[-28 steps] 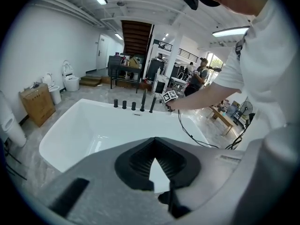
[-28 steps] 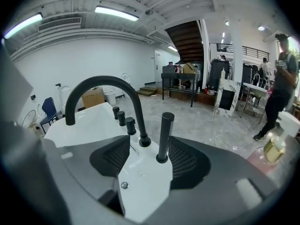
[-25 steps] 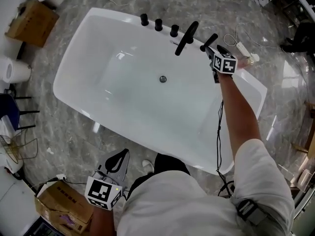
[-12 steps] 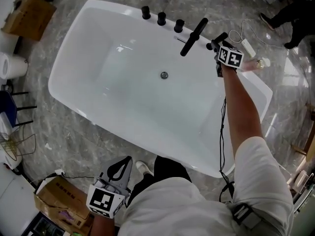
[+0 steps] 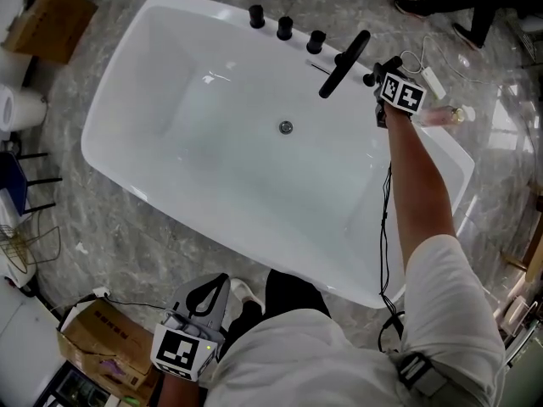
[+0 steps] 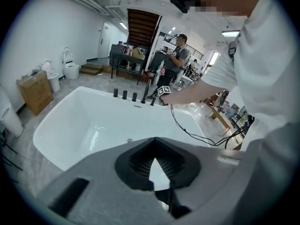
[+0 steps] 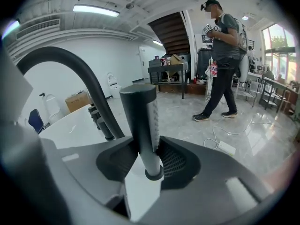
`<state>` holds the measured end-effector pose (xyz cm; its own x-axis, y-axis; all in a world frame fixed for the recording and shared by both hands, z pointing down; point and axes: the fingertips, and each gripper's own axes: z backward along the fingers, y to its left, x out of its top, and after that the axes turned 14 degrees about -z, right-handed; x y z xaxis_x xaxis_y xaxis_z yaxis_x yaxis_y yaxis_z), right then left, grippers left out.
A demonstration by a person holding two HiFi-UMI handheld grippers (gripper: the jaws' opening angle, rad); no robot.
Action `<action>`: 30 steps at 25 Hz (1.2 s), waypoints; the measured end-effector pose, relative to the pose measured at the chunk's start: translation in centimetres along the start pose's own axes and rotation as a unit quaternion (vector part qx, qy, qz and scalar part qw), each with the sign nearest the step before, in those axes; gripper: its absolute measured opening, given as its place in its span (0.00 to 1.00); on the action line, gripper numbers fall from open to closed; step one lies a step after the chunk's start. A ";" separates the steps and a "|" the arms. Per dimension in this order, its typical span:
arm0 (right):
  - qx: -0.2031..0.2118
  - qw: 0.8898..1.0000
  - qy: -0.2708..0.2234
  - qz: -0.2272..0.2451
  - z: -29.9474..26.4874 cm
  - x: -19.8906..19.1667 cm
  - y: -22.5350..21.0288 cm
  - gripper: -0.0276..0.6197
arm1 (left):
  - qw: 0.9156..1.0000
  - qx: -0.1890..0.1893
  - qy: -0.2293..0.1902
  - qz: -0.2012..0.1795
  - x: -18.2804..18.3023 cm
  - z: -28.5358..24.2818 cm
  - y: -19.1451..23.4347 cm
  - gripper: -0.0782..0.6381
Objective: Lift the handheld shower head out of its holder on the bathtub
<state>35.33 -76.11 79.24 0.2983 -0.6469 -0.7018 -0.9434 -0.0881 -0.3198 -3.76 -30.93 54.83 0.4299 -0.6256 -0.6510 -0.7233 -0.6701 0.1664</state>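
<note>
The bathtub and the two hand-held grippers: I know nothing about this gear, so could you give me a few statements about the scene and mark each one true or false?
1. The bathtub is full of water. False: it is dry, and its drain is bare.
2. The handheld shower head stands between the jaws of the right hand-held gripper. True: the jaws are closing on its black handle.
3. The left hand-held gripper grips the tub's spout. False: it is close to the person, away from the fittings, with nothing between its jaws.
4. Three black knobs stand in a row on the tub's rim. True.
</note>
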 end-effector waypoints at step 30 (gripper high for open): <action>0.006 0.997 -0.024 0.072 7.3 2.9 3.4 0.27 | 0.998 0.016 -0.055 -0.020 0.0 3.6 -0.4 0.12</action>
<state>34.05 -72.75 71.45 0.1671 -0.6160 -0.7698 -0.9752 0.0118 -0.2211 -5.39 -29.21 52.06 0.3983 -0.5506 -0.7336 -0.7248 -0.6791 0.1162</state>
